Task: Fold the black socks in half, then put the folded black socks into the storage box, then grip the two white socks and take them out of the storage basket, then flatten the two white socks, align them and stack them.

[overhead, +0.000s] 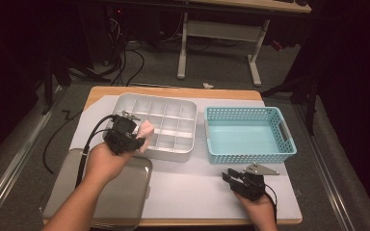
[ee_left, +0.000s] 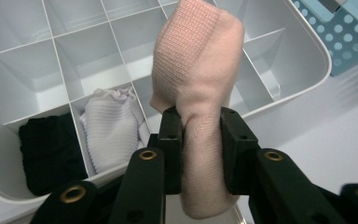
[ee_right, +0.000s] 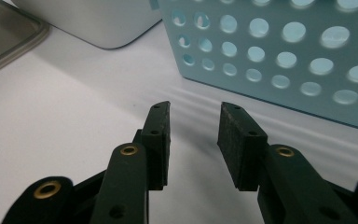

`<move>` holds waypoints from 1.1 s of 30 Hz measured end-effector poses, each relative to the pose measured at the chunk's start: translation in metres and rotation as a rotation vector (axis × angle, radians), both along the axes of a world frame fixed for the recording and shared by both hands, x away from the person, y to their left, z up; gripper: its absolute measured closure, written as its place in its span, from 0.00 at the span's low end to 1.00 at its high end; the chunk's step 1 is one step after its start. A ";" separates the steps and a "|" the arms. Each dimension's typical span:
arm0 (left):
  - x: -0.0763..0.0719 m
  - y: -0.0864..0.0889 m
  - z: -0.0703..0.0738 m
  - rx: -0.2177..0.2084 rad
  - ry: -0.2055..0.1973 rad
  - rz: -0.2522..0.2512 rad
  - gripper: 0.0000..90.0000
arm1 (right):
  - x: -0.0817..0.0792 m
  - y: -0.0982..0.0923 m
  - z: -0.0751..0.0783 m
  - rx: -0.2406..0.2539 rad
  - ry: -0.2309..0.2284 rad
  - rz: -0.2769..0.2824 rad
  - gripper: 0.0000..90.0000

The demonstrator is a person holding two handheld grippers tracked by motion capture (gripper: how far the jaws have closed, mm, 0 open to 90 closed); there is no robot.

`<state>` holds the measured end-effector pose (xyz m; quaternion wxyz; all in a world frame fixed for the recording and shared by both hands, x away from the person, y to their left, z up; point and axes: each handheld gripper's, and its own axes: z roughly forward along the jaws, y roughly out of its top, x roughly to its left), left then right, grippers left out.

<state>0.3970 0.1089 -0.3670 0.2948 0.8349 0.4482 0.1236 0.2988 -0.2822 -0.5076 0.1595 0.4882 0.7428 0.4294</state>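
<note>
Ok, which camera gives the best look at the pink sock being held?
The left gripper view: the pink sock is close up, its knit clear, pinched by the left gripper. In the high view it is a small pink bundle at the divided tray's edge.

no legible text, labels or numbers
</note>
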 end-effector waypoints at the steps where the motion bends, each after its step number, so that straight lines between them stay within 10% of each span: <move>1: 0.001 -0.002 0.000 0.007 0.000 -0.003 0.81 | 0.000 0.000 0.000 0.000 0.003 -0.002 0.71; 33: 0.037 -0.018 -0.020 0.072 0.086 0.013 0.81 | 0.001 0.000 -0.001 0.005 0.014 0.005 0.72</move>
